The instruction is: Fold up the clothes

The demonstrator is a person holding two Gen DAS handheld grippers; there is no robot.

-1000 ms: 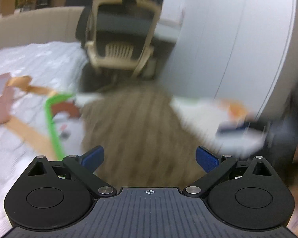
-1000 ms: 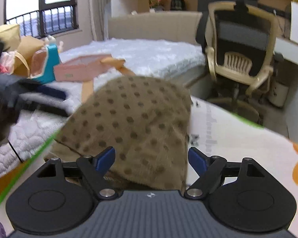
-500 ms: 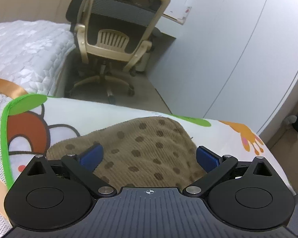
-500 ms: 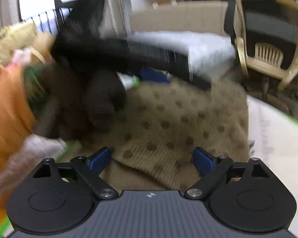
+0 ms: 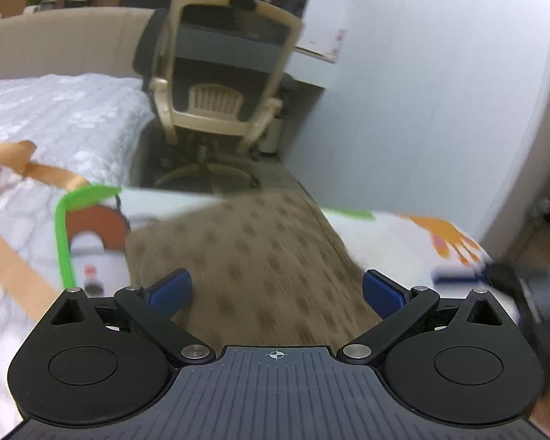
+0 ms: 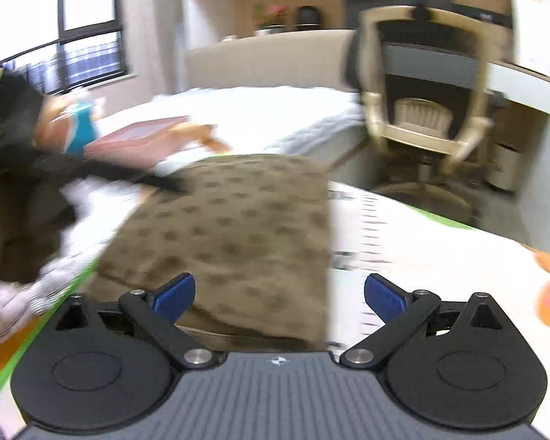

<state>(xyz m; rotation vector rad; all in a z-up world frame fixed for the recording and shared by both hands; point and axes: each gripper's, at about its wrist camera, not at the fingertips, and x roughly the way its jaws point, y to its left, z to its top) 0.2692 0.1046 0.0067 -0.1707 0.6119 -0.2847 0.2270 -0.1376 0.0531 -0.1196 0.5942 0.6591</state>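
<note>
The brown dotted garment (image 5: 245, 256) is laid on a white cartoon-printed mat (image 5: 396, 234) with a green border, which is spread over the white quilted bed (image 5: 62, 110). Its long axis is seen running away from both cameras toward the far edge of the mat, where a rounded end points at the office chair (image 5: 223, 84). The fabric is ribbed, tan-brown, and scattered with darker spots; in the right wrist view a straight edge is shown along its right side (image 6: 238, 227), though much is smeared by motion blur.

The left gripper (image 5: 275, 291) is held with its blue pads spread wide, the near part of the garment lying between them, and nothing is clamped. The right gripper (image 6: 278, 293) is likewise spread apart, with its left pad over the cloth and its right pad over bare mat.

A pink box (image 6: 139, 137) is seen on the bed beyond the mat; whether anything is in it cannot be told.
</note>
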